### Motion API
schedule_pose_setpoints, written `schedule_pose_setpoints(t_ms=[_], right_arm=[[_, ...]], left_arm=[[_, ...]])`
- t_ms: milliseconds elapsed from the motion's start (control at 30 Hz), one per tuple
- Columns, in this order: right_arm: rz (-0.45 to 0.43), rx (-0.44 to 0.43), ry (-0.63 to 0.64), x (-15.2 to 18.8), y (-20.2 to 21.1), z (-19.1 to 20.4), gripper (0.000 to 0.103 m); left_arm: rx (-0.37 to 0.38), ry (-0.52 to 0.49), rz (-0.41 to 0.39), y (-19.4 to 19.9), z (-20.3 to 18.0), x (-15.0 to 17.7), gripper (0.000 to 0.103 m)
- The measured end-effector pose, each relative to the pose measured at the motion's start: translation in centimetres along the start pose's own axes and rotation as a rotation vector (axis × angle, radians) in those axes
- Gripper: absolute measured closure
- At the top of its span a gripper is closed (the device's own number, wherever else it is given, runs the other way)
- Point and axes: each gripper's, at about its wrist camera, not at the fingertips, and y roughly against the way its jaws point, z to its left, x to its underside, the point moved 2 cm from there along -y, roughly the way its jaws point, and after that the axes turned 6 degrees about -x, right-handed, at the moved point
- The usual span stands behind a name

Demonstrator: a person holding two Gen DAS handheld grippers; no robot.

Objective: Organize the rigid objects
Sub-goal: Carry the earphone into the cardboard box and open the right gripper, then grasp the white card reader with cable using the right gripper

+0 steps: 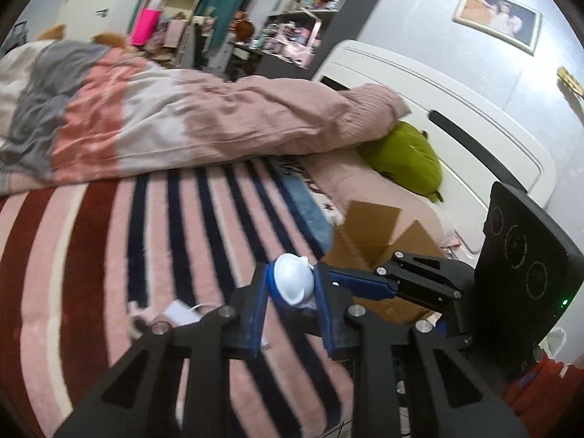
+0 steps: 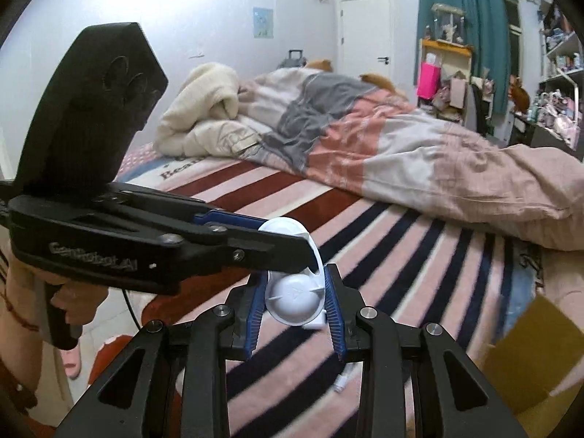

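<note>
Left wrist view: a white plastic headphone-shaped object (image 1: pixel 294 284) is pinched between the blue-padded fingers of the left gripper (image 1: pixel 290 292), one round cup being held just above the striped blanket (image 1: pixel 109 248). The right gripper (image 1: pixel 365 284) is seen entering from the right, its blue finger reaching toward the same object. A brown cardboard box (image 1: pixel 368 233) with raised flaps is found just behind the grippers (its inside cannot be seen). A white charger with cable (image 1: pixel 180 312) is laid on the blanket to the left of the fingers. Farther back, a pink and grey duvet (image 1: pixel 153 116) is bunched across the bed, with a green cushion (image 1: pixel 408 157) tucked against the white headboard (image 1: pixel 456 116).

From the right wrist, the white plastic headphone-shaped object (image 2: pixel 294 301) is shown with its second cup gripped between the fingers of the right gripper (image 2: pixel 295 306), while the left gripper (image 2: pixel 277 241) is clamped on the upper cup, the arched band being stretched between the two. The object is thus held by both tools in the air over the striped blanket (image 2: pixel 419 255). The cardboard box (image 2: pixel 525 350) is glimpsed at the lower right, and the duvet (image 2: pixel 383 146) is heaped beyond.
</note>
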Motion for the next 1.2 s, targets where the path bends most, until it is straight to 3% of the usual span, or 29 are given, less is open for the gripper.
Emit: schedule_pose_setpoints(t_ms=[300,500,700,767,833,933,1100,1200], right_arm=[[-0.009,0.115,-0.12,3.0,6.7,-6.1,0.077],[0.079,0.181,-0.218,6.0,9.0,-10.2,0.077],[0.169,0.198,-0.285,8.3,9.8,-12.6,0.076],[0.168,0.193,-0.294,8.6,10.1,-12.9,0.076],[0.17,0.207,-0.283,8.7,10.4,-12.8,0.074],[0.177,0.218,-0.273,8.6,10.6,-12.5,0.064],[0.166,0.204,-0.276,8.2,10.9,-11.8,0.048],[0.163,0.211,-0.258,7.7,10.9,-10.9,0.048]], left_arm=[[0.063,-0.145,0.108,-6.1,-9.3,-2.1,0.081],[0.091,-0.205,0.237,-11.3,-13.6,-1.7,0.081],[0.092,-0.241,0.286,-13.6,-15.6,-1.0,0.081],[0.075,-0.238,0.289,-13.7,-15.5,-0.9,0.076],[0.062,-0.232,0.281,-13.5,-15.3,-1.0,0.056],[0.045,-0.219,0.245,-12.1,-14.6,-1.3,0.038],[0.014,-0.213,0.181,-8.8,-13.2,-1.8,0.028],[-0.006,-0.192,0.144,-6.6,-11.7,-2.0,0.026]])
